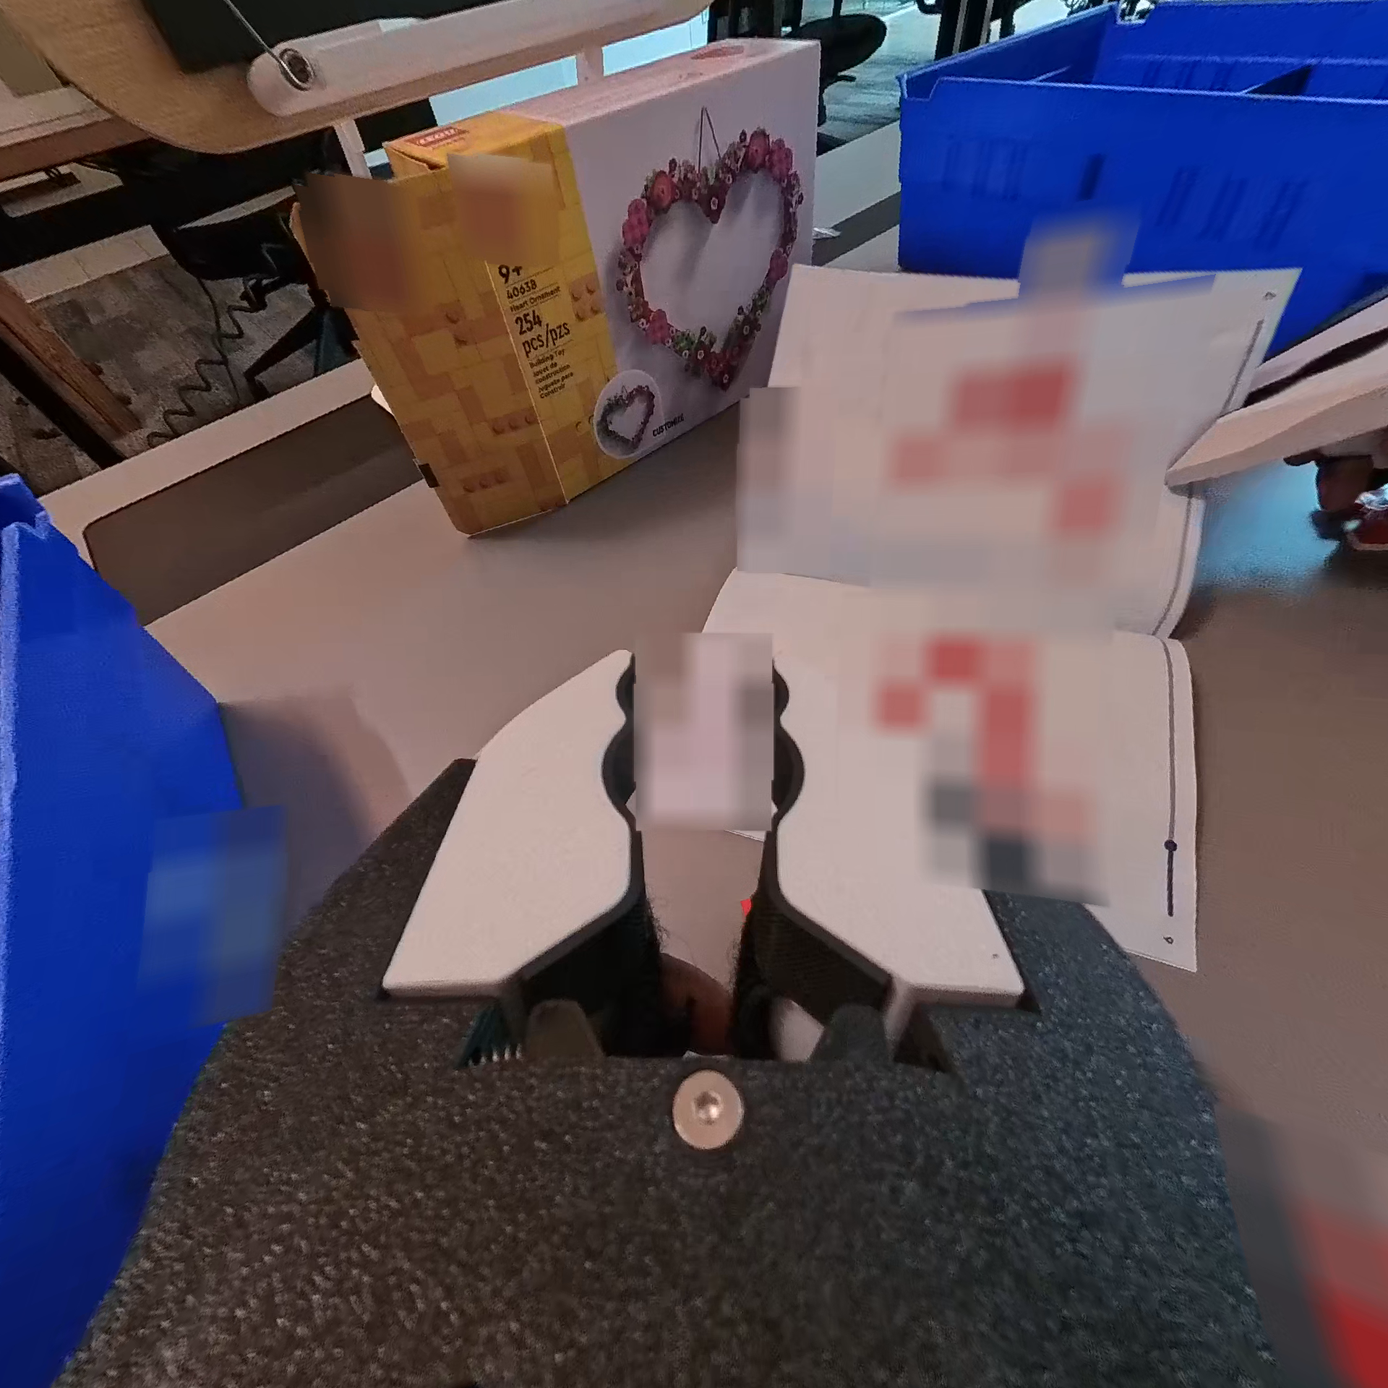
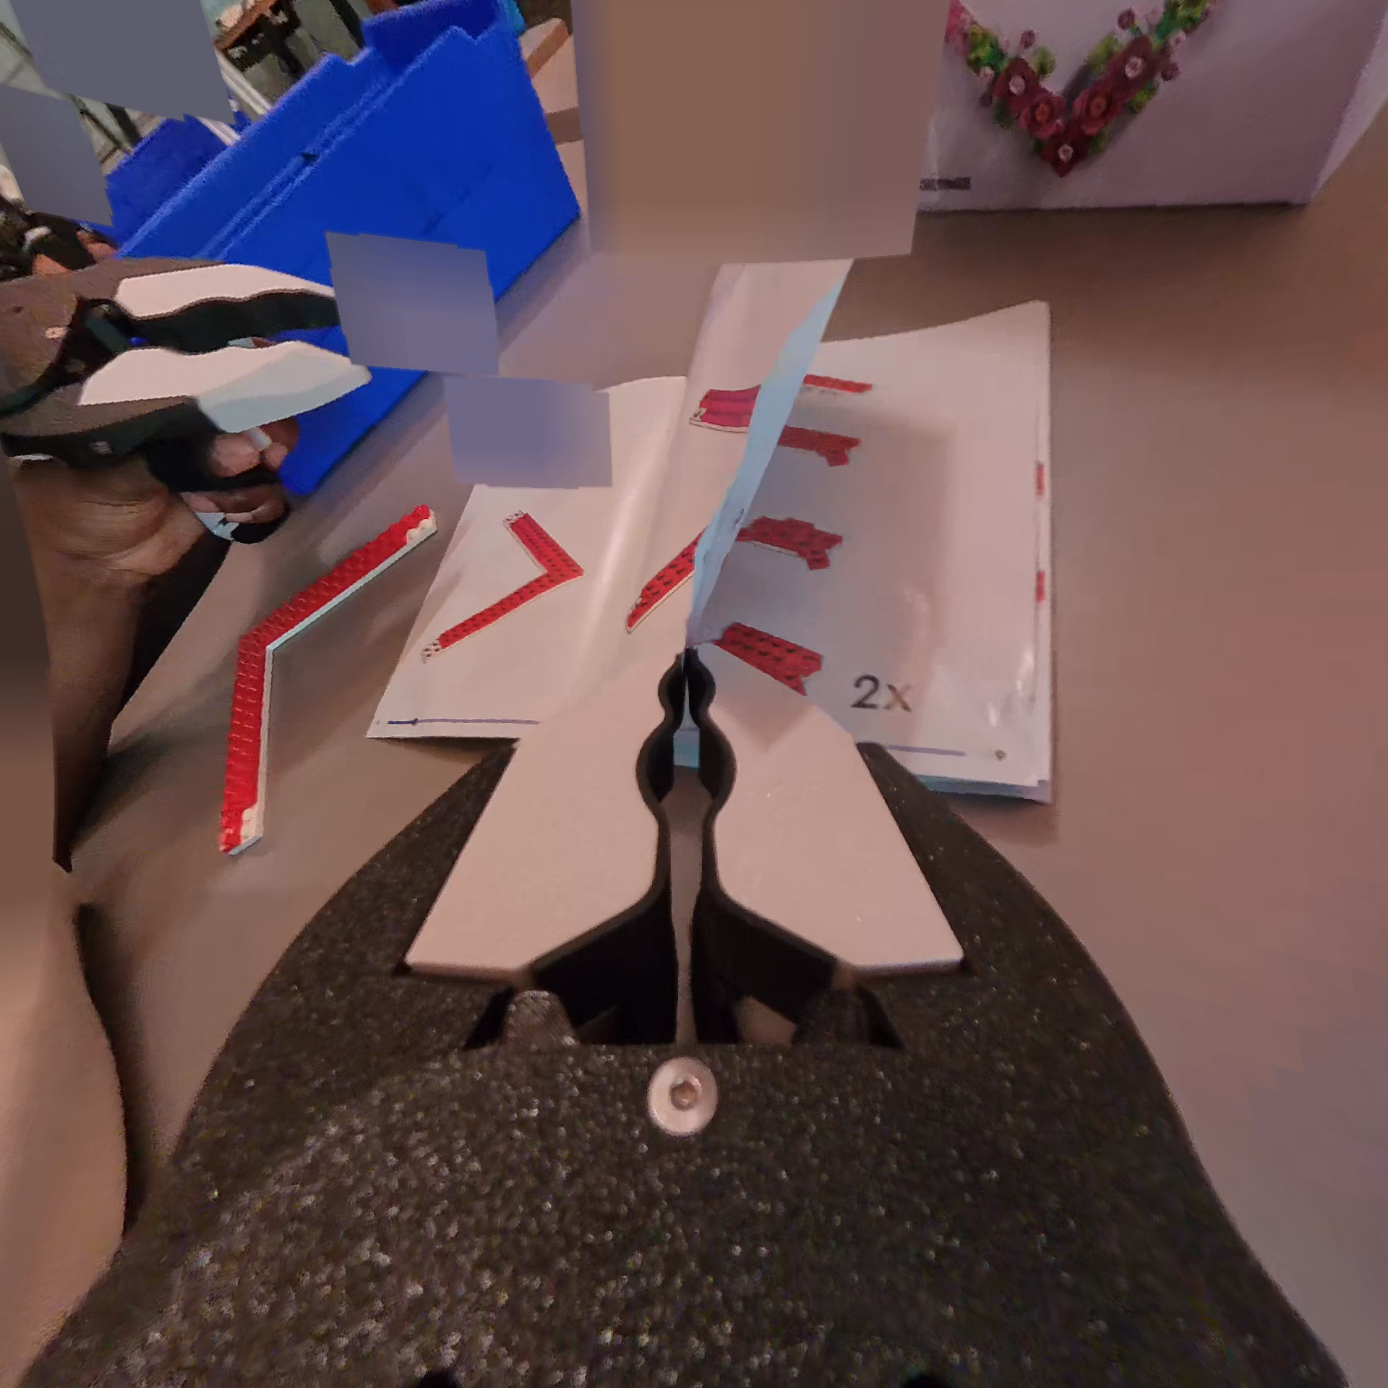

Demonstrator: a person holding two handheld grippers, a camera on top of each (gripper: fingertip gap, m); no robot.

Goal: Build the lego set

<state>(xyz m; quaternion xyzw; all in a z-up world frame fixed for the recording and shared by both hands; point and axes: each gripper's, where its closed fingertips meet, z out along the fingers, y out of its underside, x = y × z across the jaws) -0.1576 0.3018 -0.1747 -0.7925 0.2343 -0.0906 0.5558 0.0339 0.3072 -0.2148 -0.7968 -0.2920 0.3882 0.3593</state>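
Our right tool (image 2: 687, 668) is clenched on the lower corner of a single page (image 2: 758, 481) of the instruction booklet (image 2: 939, 526), its tips meeting on the paper's edge while the sheet stands up almost vertical over the spread. We judge the step in hand to be turning that leaf. To do it well we would carry the corner across in a low arc toward the left half, keeping the pinch light so the thin paper neither creases nor tears at the spine, and letting go only once the sheet lies flat.

Our left tool (image 1: 702, 743) is part open with a clear gap between its fingers. A mosaic patch covers that gap, so we cannot say whether anything sits in it; from the right wrist view it hangs above the worktop (image 2: 1202, 451), away from the booklet.

Just left of the booklet, on the worktop, lies the build so far: a red angled strip (image 2: 300, 661) of plates with a pale underside, bent like the red shape printed on the left-hand page. It lies apart from both tools.

Farther off, a blue bin (image 2: 360, 203) stands behind the left tool. Beyond the booklet stands the set's box (image 1: 601, 315), yellow at one end, with a flowered heart pictured on its front.
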